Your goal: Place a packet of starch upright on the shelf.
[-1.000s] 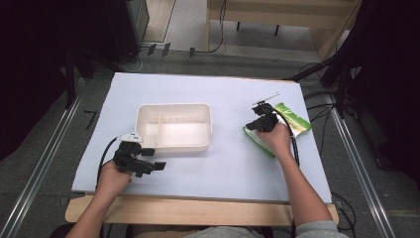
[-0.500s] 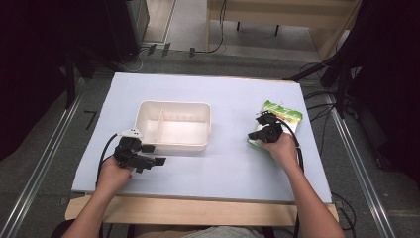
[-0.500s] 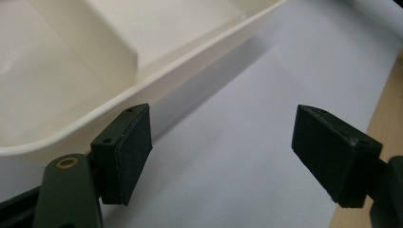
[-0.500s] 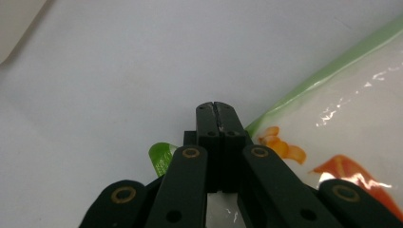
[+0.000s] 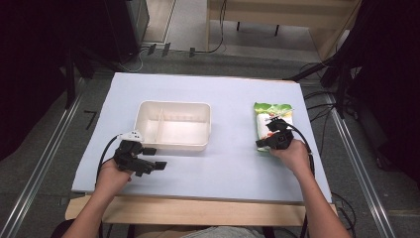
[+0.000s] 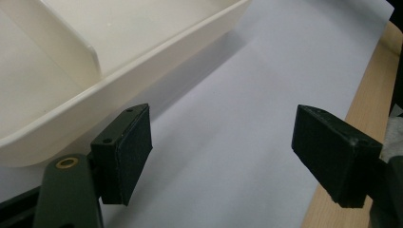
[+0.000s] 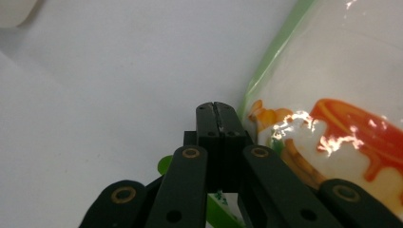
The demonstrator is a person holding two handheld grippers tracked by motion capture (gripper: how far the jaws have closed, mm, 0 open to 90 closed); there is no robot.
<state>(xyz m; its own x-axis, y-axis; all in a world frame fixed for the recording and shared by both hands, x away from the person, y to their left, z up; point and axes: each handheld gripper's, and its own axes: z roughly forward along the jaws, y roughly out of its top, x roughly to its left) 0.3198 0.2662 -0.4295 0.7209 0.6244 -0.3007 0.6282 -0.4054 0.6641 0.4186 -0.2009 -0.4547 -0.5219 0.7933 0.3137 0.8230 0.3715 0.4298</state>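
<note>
While the left gripper (image 6: 221, 161) is being held spread near the tray (image 5: 173, 125), the right gripper (image 7: 218, 111) is being kept pressed together — at the snack bag's (image 5: 271, 121) near left edge. Whether the bag is being pinched cannot be told.

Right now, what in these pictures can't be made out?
- Print on the snack bag: too small in the high view, glared and edge-cropped in the right gripper view.
- Whether the right hand-held gripper pinches the bag's edge: its shut jaws hide the contact.
- Tray: far end cut off.

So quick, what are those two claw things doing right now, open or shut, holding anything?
Left gripper: open, nothing between its jaws, beside the white tray.
Right gripper: shut at the edge of the snack bag; whether it pinches the bag cannot be told.
</note>
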